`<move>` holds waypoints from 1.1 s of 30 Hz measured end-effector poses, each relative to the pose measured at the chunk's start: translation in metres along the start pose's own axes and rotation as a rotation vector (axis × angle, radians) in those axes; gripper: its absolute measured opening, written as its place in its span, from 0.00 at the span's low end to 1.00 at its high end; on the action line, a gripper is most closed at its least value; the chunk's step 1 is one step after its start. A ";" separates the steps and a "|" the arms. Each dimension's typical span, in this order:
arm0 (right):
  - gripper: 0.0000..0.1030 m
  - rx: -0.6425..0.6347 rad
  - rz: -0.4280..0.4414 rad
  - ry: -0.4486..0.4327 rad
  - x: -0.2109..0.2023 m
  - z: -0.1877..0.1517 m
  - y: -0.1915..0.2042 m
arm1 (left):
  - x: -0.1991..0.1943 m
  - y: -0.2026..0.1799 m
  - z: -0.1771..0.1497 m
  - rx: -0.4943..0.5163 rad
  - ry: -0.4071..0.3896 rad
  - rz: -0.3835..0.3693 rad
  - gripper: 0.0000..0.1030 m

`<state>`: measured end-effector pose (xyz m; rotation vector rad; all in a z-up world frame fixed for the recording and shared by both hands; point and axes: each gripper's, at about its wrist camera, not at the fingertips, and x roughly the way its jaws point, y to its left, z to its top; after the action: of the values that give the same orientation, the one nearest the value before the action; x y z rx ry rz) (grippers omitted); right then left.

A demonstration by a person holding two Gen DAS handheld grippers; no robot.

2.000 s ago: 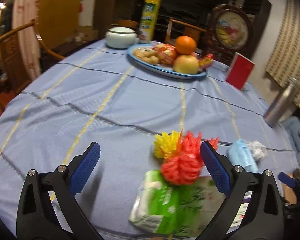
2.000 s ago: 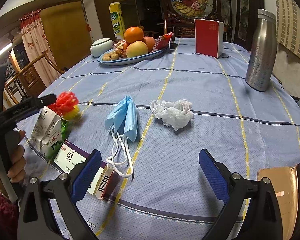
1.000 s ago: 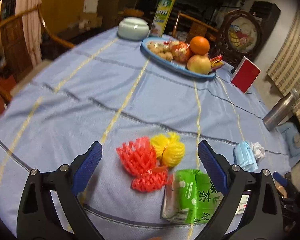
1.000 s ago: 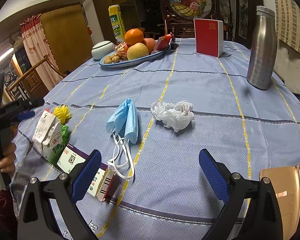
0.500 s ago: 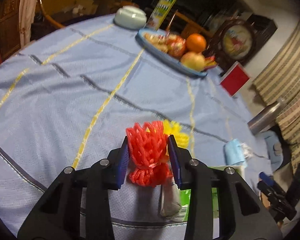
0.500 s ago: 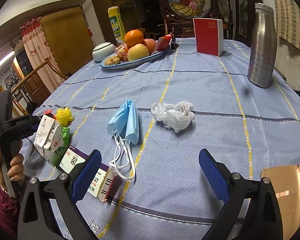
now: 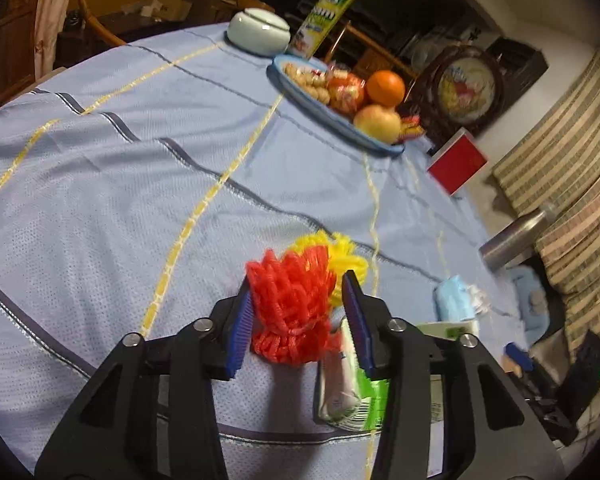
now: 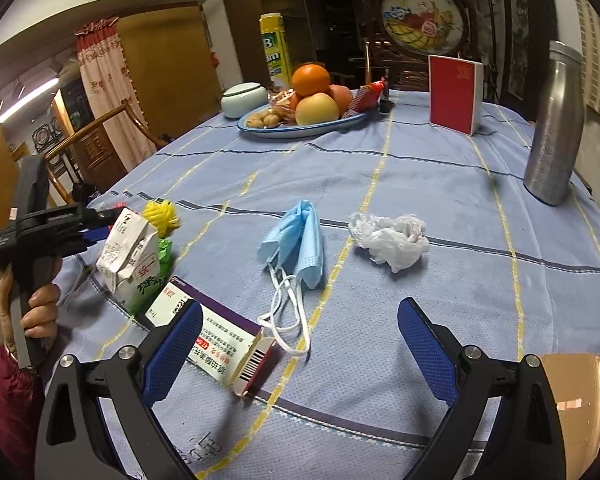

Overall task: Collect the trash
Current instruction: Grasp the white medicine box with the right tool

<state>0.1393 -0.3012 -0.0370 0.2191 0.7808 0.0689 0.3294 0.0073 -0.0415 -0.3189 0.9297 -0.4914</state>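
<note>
The left tongs (image 7: 298,312) pinch the red net (image 7: 290,306), a foam fruit sleeve, squeezed between both blue pads near the near-left edge of the bench (image 7: 100,168). It seems gripped mid-body so the springy mesh cannot slip out, and likely because it is the nearest piece of trash on that side. A yellow net (image 7: 346,258) sits just behind it, touching or nearly so; I cannot tell which. Whether the red net is lifted off the cloth or only clamped is also unclear, since the tongs cover its underside.

The right tongs (image 8: 300,346) are spread wide and empty, low over the near edge, probably waiting their turn. Ahead of them lie the rest of the trash: a flat box (image 8: 216,344) with its near end partly behind the left pad, a blue mask (image 8: 298,240) with loops trailing toward the box, and a crumpled tissue (image 8: 390,238) to the right. A carton (image 8: 134,258) stands at the left, hiding most of the red net from this side. No bin shows in either view. A tan surface at the far right corner is cut off and unreadable.
</note>
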 end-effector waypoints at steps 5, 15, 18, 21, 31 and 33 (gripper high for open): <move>0.93 0.001 0.006 -0.001 -0.001 0.000 0.000 | 0.010 -0.012 -0.004 0.071 0.037 0.075 0.43; 0.88 -0.123 0.126 0.038 -0.002 -0.007 0.035 | -0.020 -0.010 -0.005 0.079 -0.111 -0.035 0.31; 0.88 -0.209 0.088 0.071 0.008 -0.006 0.052 | -0.022 -0.008 -0.003 0.062 -0.112 -0.056 0.31; 0.88 -0.246 0.082 0.125 0.022 -0.004 0.061 | -0.027 -0.002 -0.001 0.034 -0.130 -0.086 0.31; 0.76 -0.339 0.208 0.188 0.005 -0.015 0.085 | -0.013 0.006 0.002 -0.021 -0.060 -0.073 0.34; 0.76 -0.309 0.197 0.184 0.009 -0.011 0.082 | -0.011 0.001 0.001 -0.001 -0.055 -0.038 0.43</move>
<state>0.1400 -0.2178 -0.0323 -0.0058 0.9177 0.3974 0.3250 0.0146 -0.0337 -0.3502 0.8723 -0.5149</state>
